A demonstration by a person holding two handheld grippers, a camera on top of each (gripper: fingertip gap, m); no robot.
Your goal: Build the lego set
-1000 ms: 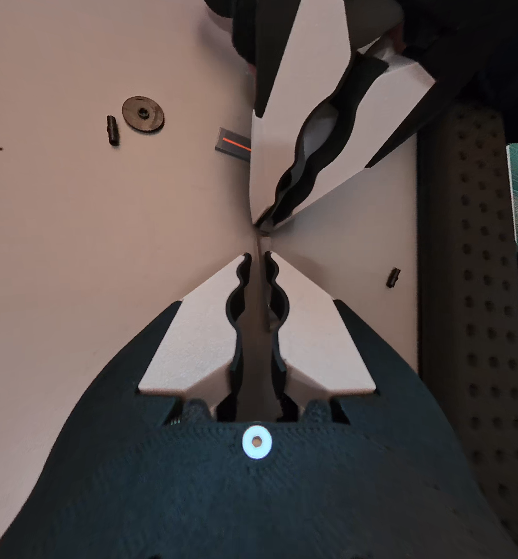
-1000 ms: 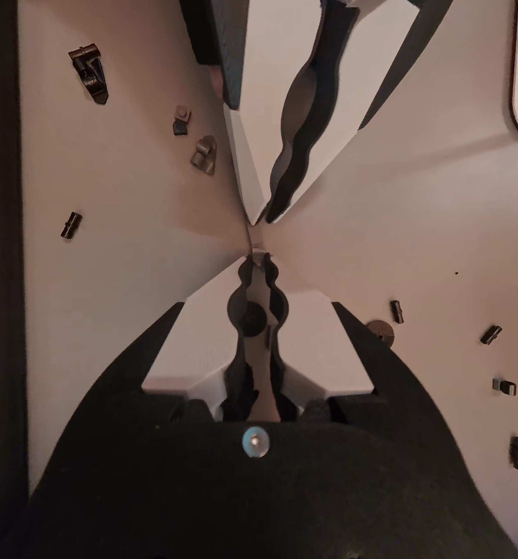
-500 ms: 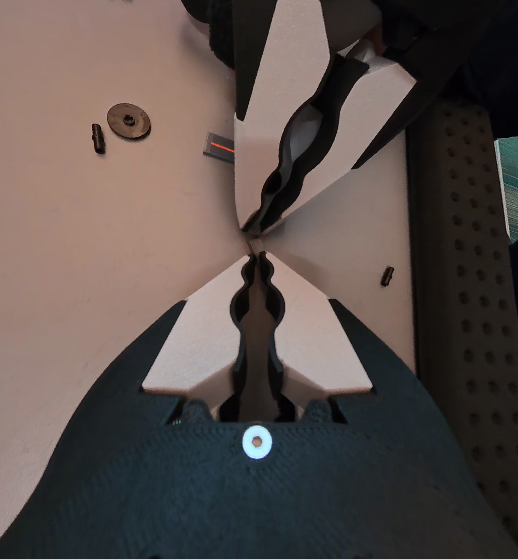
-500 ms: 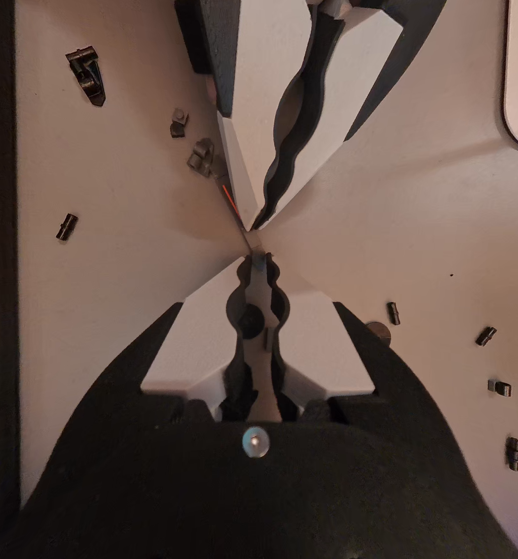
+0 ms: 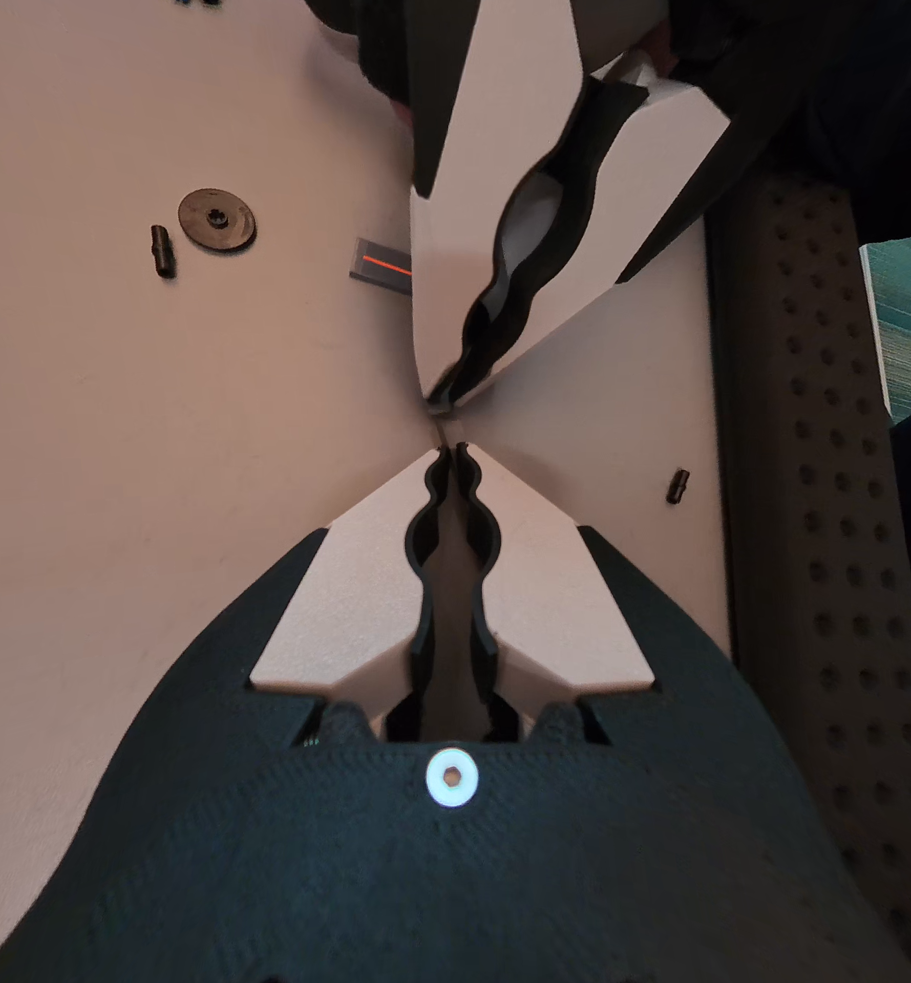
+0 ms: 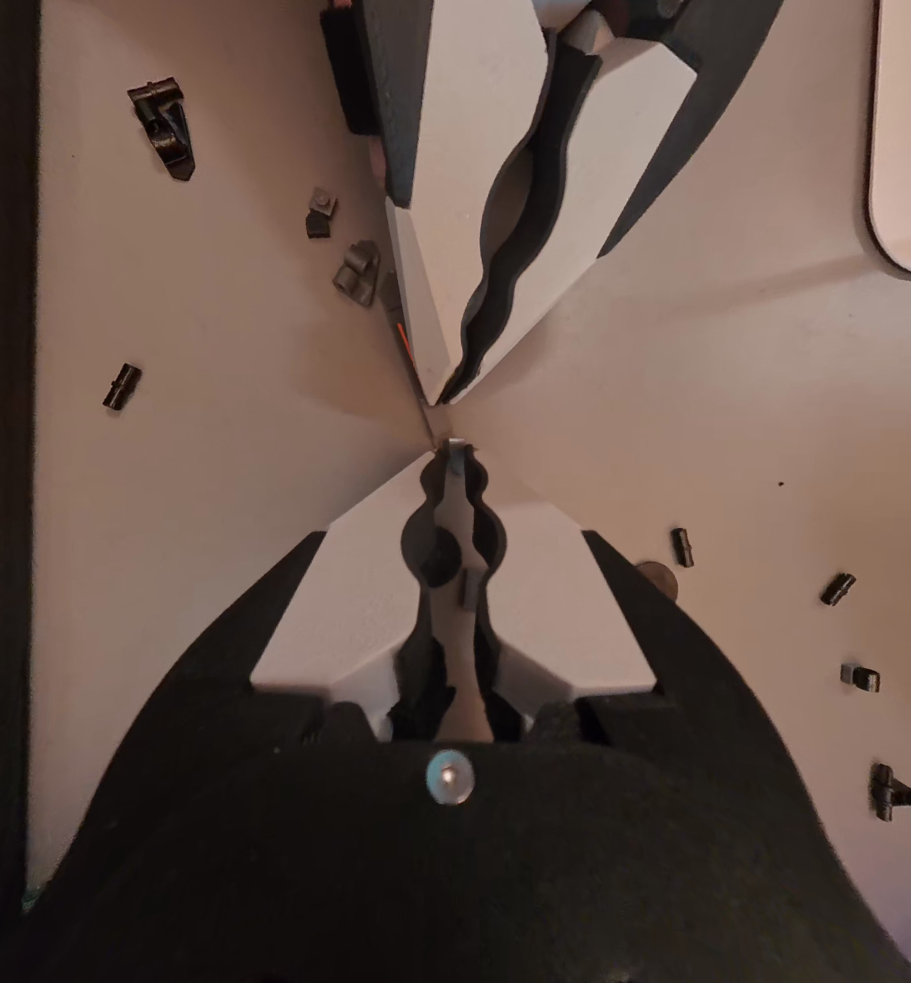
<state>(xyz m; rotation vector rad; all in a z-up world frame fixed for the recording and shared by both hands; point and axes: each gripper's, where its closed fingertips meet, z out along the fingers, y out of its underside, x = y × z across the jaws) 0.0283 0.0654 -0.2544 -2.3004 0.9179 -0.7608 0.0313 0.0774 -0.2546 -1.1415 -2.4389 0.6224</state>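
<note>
Left gripper (image 5: 449, 448) nearly closed, possibly pinching a thin plate; right gripper (image 6: 456, 452) clamps a small grey piece (image 6: 454, 446).

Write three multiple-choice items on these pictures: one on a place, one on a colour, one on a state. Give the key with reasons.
1. In the left wrist view, where is the nearest black pin relative to the round black disc?
A. just left of it
B. on top of it
C. on the perforated mat

2. What colour is the stripe on the grey tile?
A. blue
B. orange-red
C. green

3. How is the right gripper in its own view?
A. wide open, empty
B. closed on a small grey piece
C. out of view

Key: 1 A, the pin lies on the table beside the disc's left edge, apart from it. 2 B, a thin orange-red line runs along the tile. 3 B, the fingertips pinch the grey piece between them.
</note>
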